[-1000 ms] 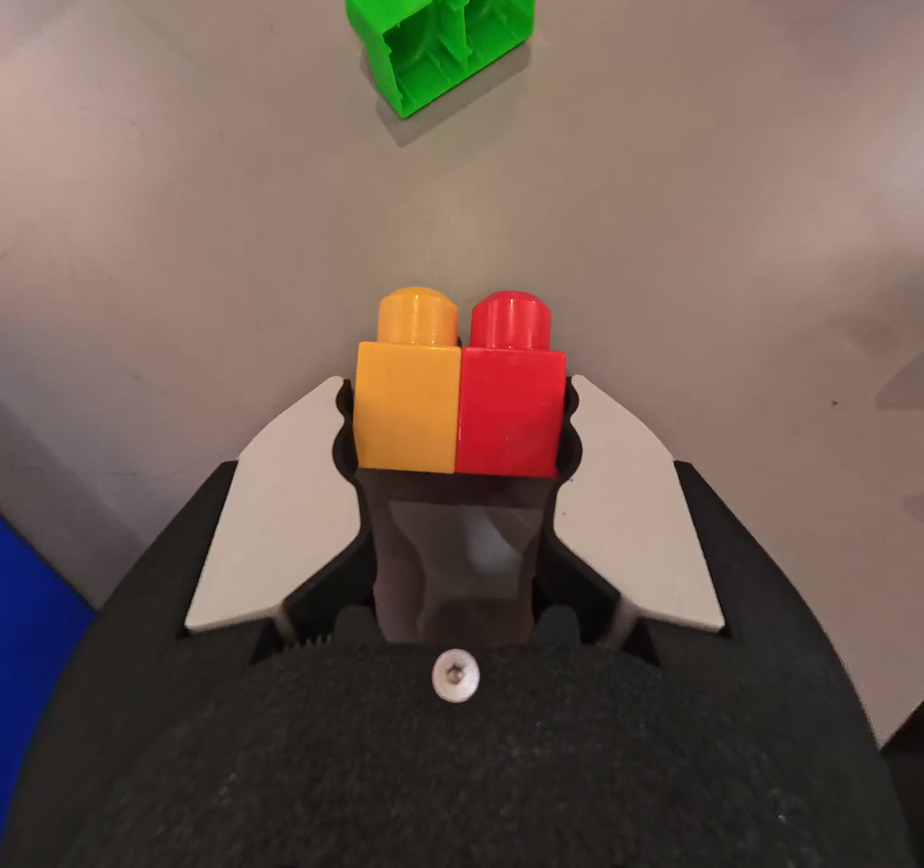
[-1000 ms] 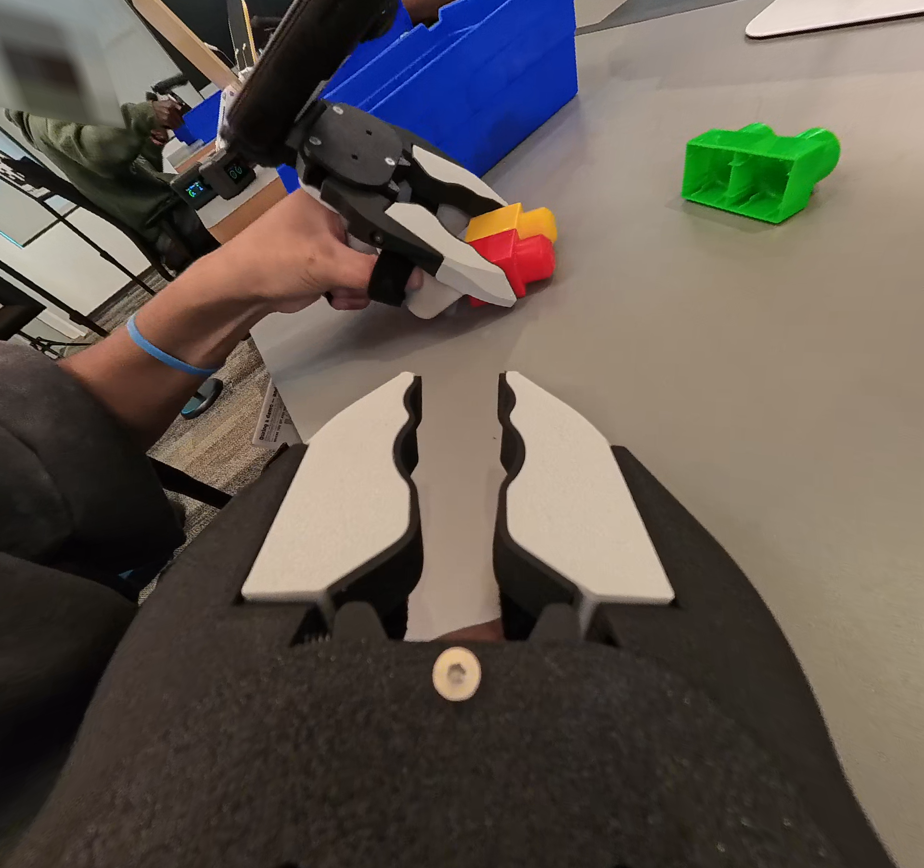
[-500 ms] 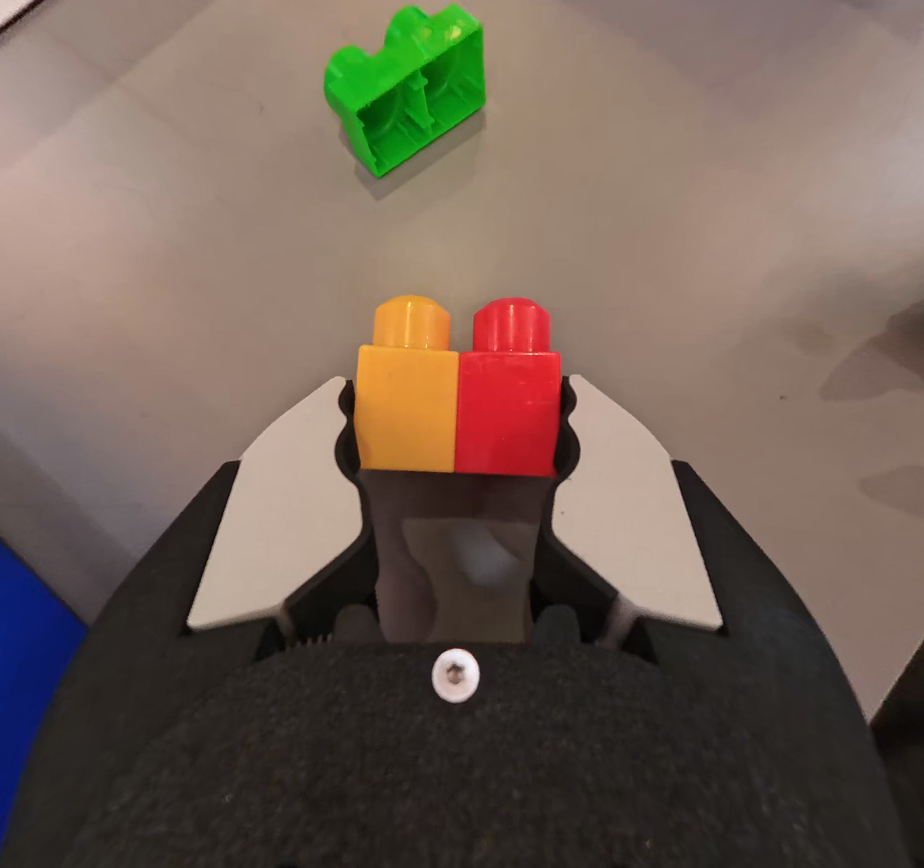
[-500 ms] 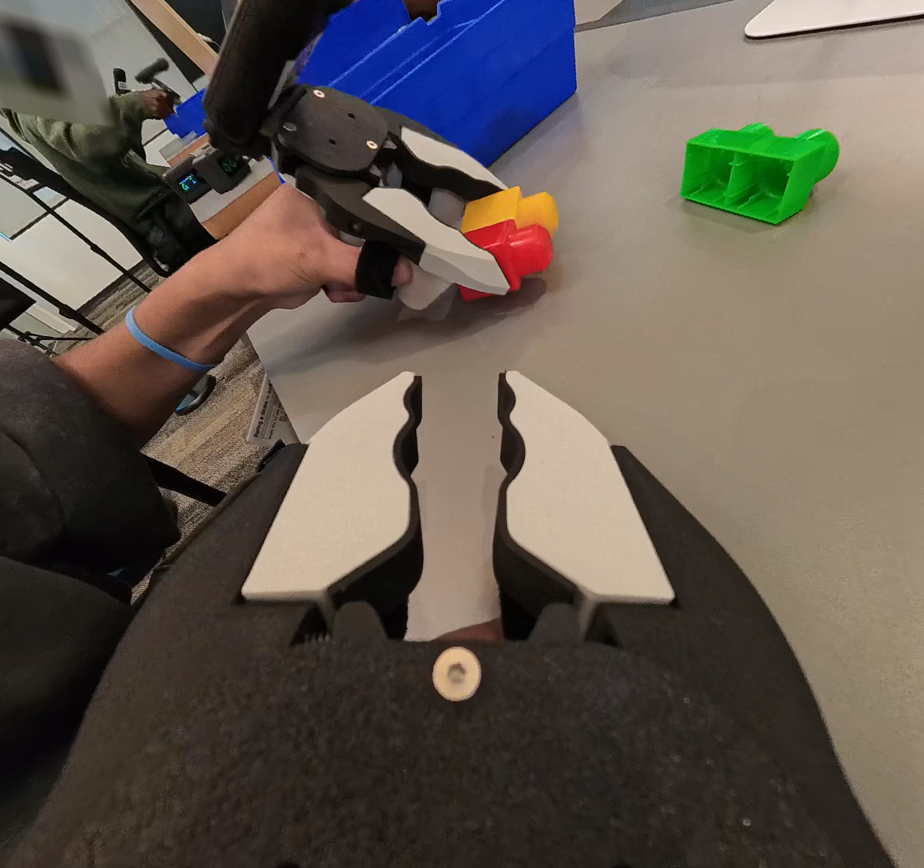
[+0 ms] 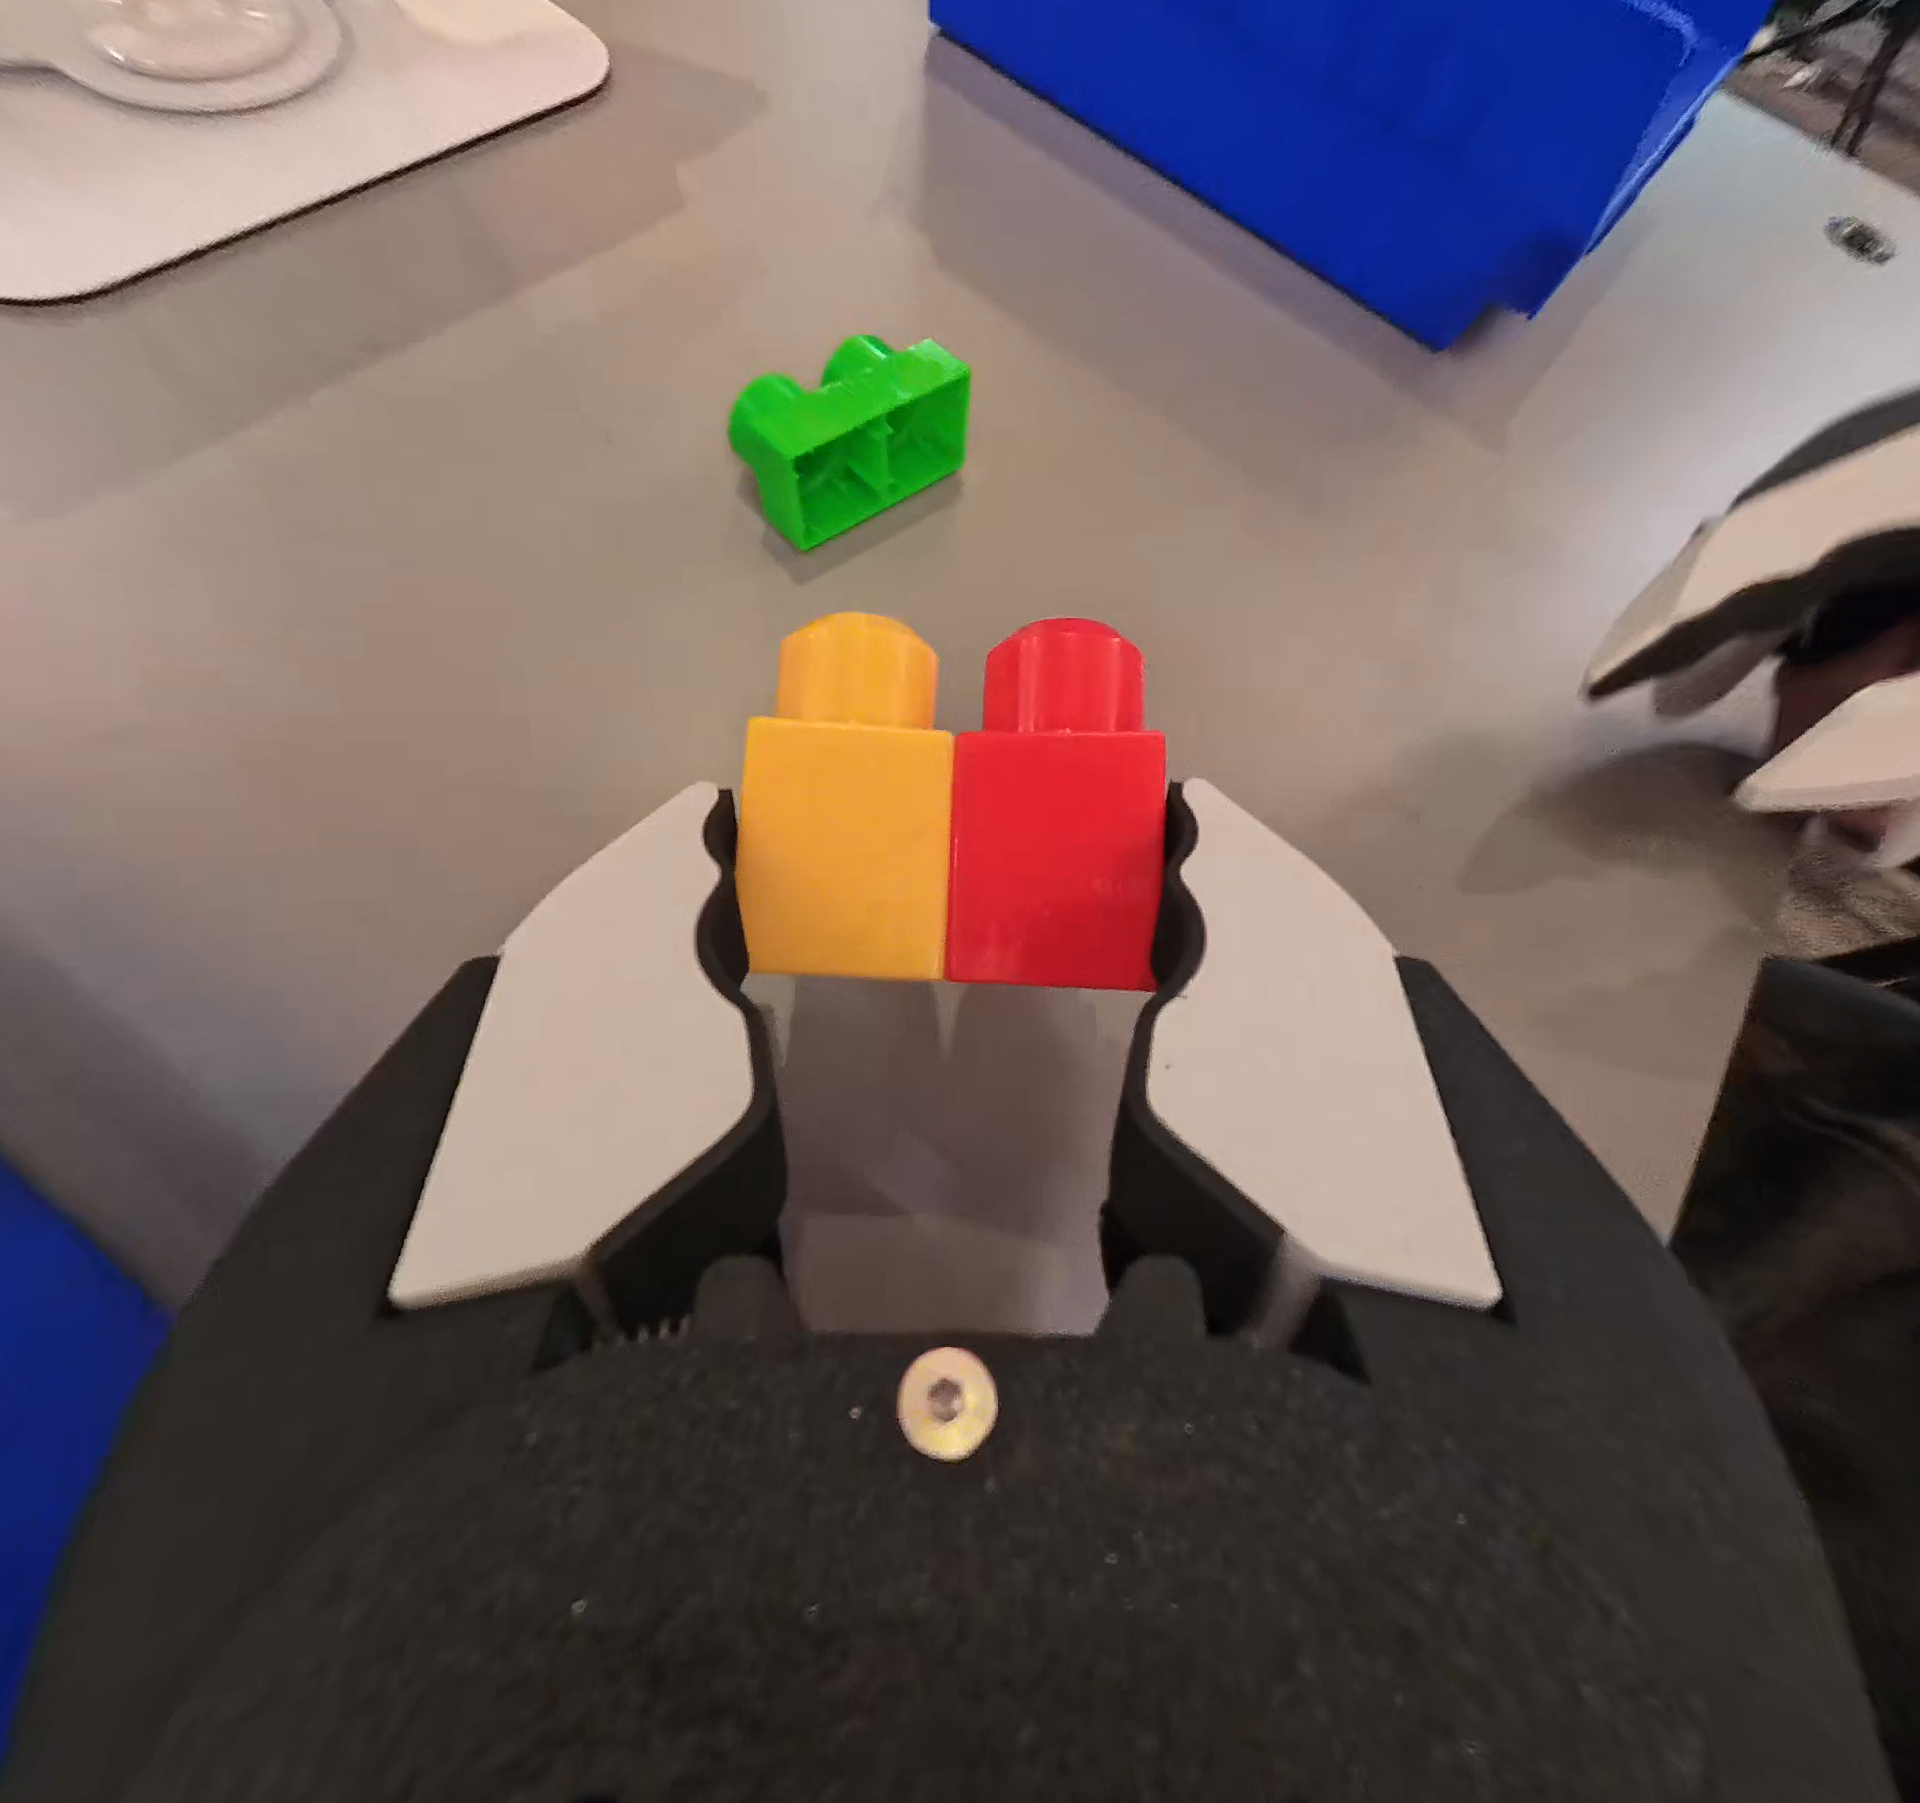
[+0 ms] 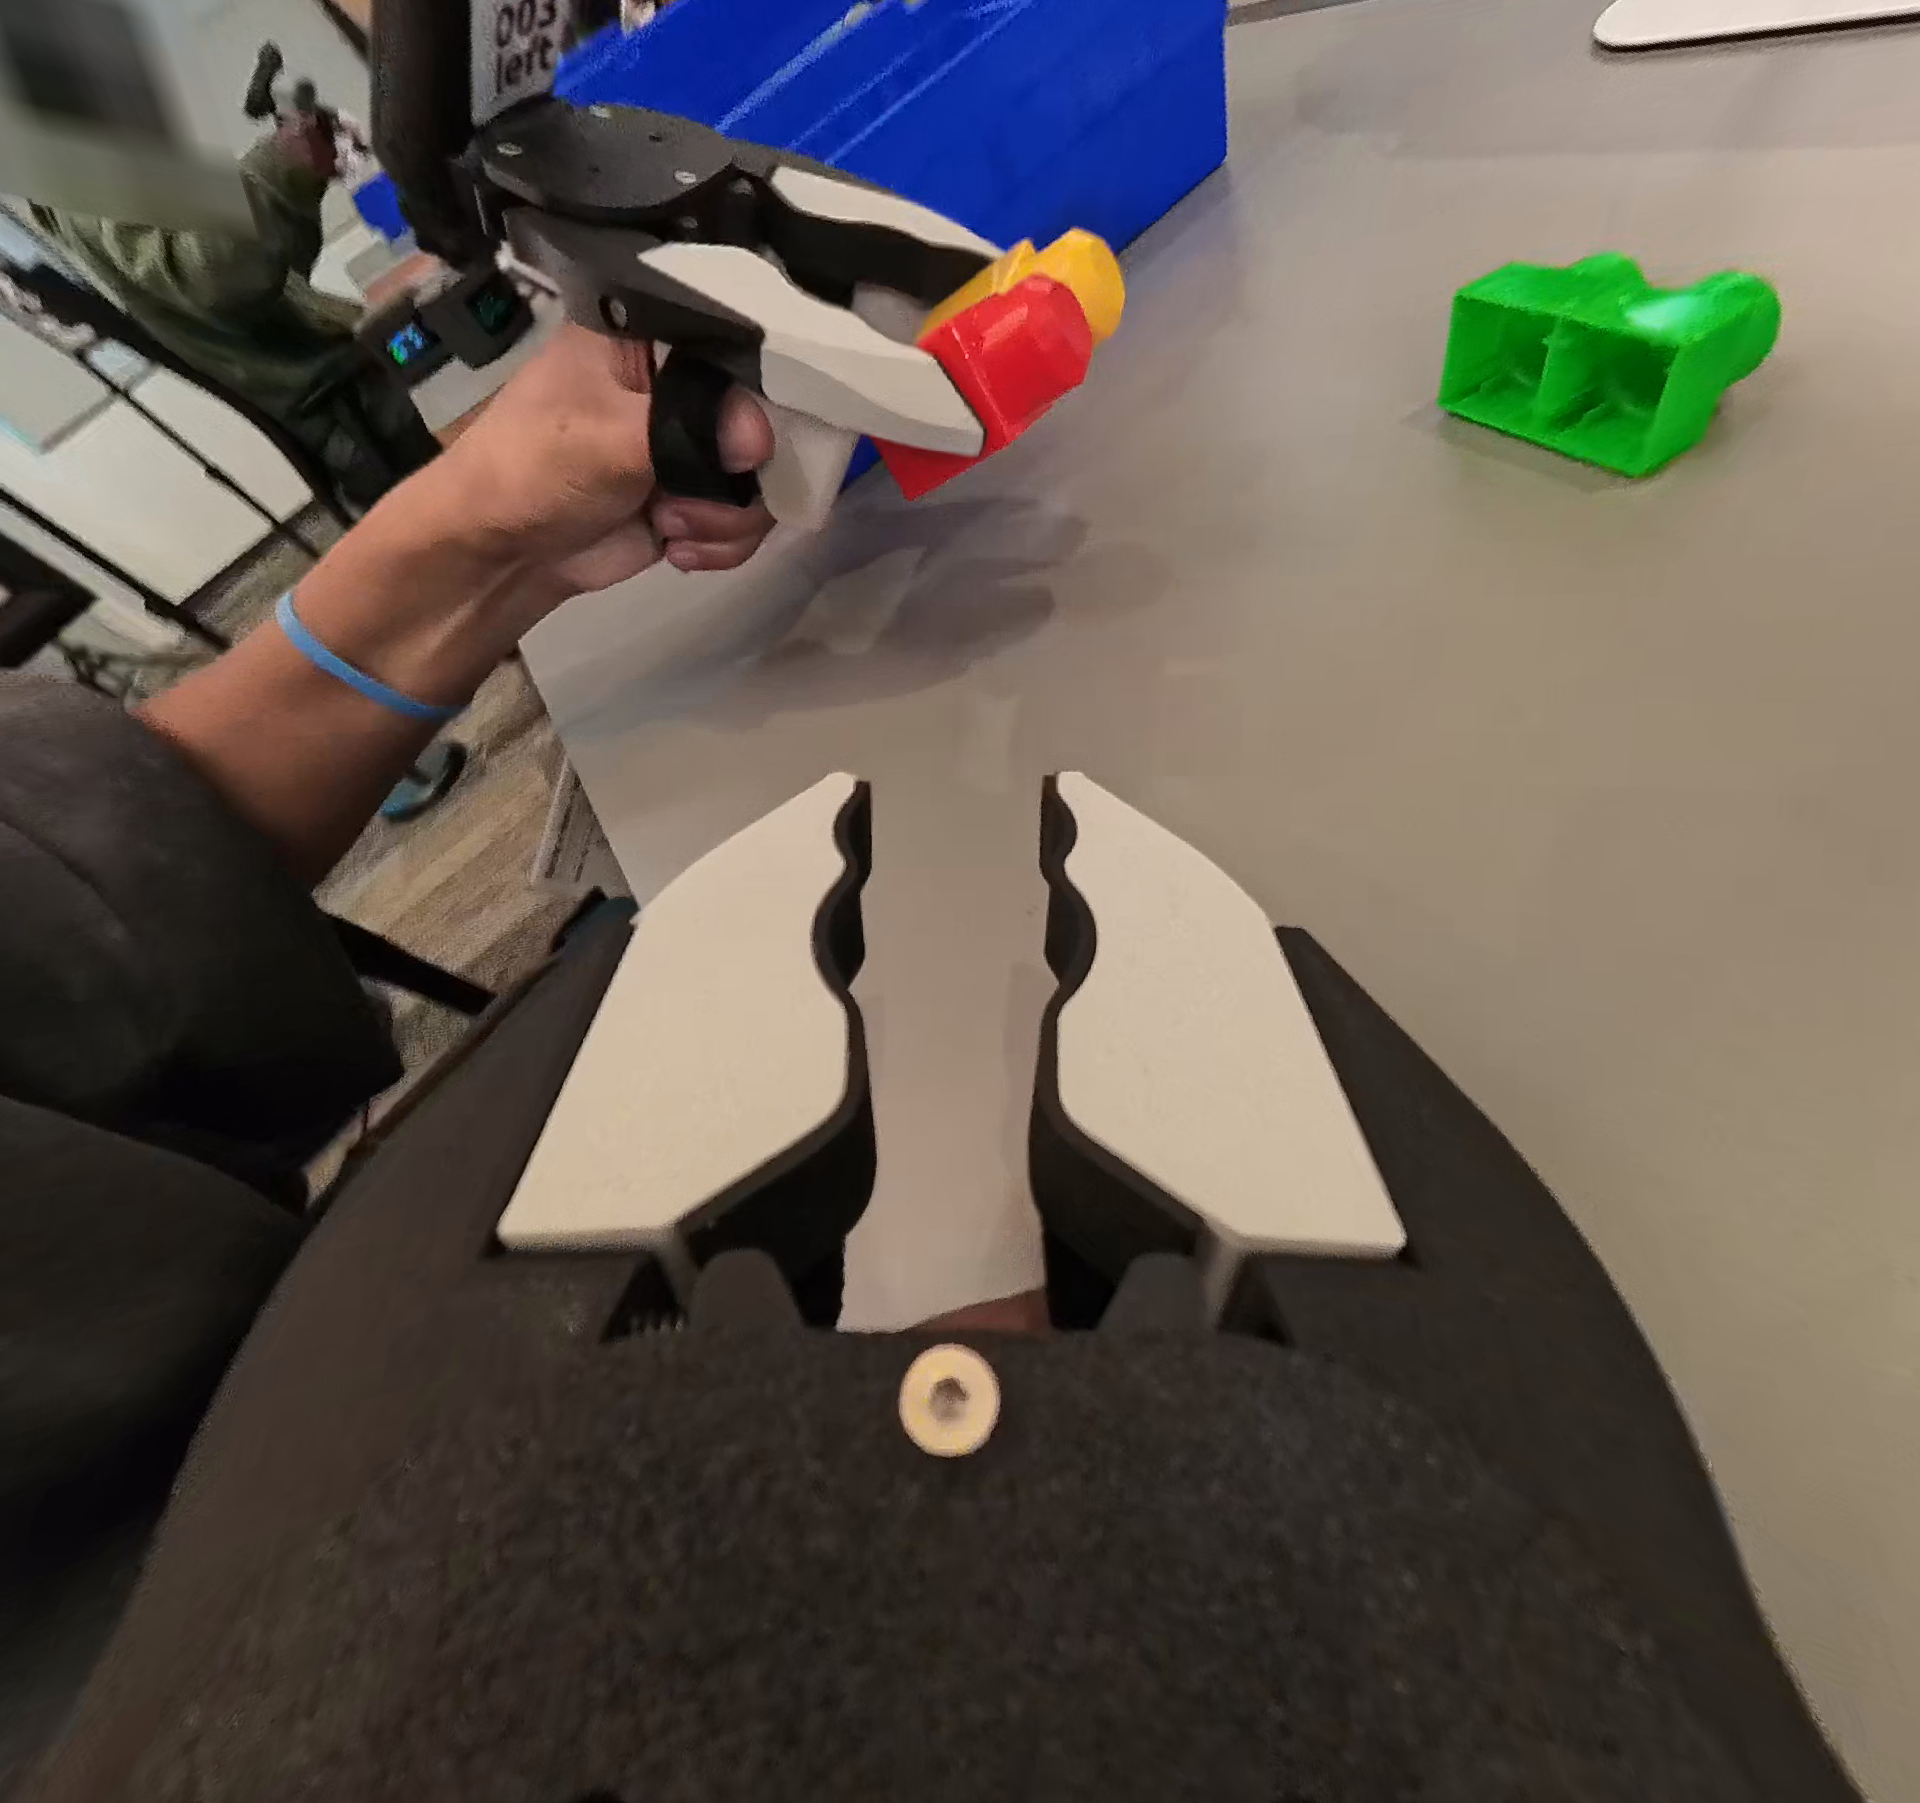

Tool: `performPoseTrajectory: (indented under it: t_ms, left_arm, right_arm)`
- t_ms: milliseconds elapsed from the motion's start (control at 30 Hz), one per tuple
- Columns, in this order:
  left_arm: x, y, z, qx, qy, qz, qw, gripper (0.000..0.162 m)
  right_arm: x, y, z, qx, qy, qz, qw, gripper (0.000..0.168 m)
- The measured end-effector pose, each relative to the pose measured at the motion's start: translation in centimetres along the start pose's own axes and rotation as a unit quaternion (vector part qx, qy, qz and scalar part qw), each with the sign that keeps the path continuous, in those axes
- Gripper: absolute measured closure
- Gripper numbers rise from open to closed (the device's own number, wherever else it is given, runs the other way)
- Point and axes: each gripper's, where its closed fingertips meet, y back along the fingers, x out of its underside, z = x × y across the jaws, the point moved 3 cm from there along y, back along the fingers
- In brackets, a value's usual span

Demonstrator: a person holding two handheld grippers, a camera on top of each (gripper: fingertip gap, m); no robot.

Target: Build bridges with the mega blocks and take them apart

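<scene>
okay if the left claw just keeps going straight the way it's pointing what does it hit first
Probably the green plastic two-stud block lying on its side on the grey table. The left claw, shut on the yellow and red blocks, points roughly at it; its height above the table is unclear.

Yellow block [image 5: 847,849], red block [image 5: 1055,860] and green block [image 5: 852,439] on a grey table [image 5: 364,610] by a blue bin [image 5: 1299,70]

Even, soft indoor light on the grey table [image 5: 312,610], no harsh glare. The green block [image 5: 852,439] throws a faint shadow toward the camera. Wide-angle bending at the edges. The blue bin [image 5: 1351,70] smears with motion blur; in the right wrist view the left gripper [image 6: 961,351] blurs too, diffuse shadow beneath.
</scene>
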Motion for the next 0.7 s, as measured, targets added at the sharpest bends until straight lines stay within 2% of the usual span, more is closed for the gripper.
performPoseTrajectory:
  t_ms: [100,167,233,367,500,567,700]
  left_arm:
    - [0.1,0.8,0.3,-0.029,-0.028,0.002,0.999,0.085]
    - [0.2,1.2,0.2,-0.033,-0.036,0.000,0.999,0.086]
    - [0.2,1.5,0.2,-0.038,-0.041,0.002,0.998,0.085]
    - [0.0,1.9,-0.3,-0.043,-0.053,-0.003,0.998,0.085]
    - [-0.2,2.2,-1.2,-0.035,-0.062,-0.004,0.997,0.085]
    - [-0.4,2.4,-1.5,-0.024,-0.060,-0.007,0.998,0.085]
    - [-0.6,2.9,-1.6,-0.016,-0.056,-0.013,0.998,0.085]
  right_arm:
    - [-2.6,0.0,-1.9,0.047,0.103,0.093,0.989,0.131]
    - [-4.9,-0.7,-4.6,0.105,0.212,0.196,0.952,0.125]
    - [-8.4,-2.7,-7.1,0.131,0.274,0.240,0.922,0.124]
    - [-11.9,-8.0,-11.7,0.040,0.150,0.324,0.933,0.124]
    - [-11.4,-10.7,-16.8,-0.009,-0.023,0.393,0.919,0.124]
    - [-10.8,-11.3,-18.5,-0.017,-0.060,0.415,0.908,0.125]
    - [-11.3,-12.7,-18.3,-0.082,-0.101,0.429,0.894,0.124]
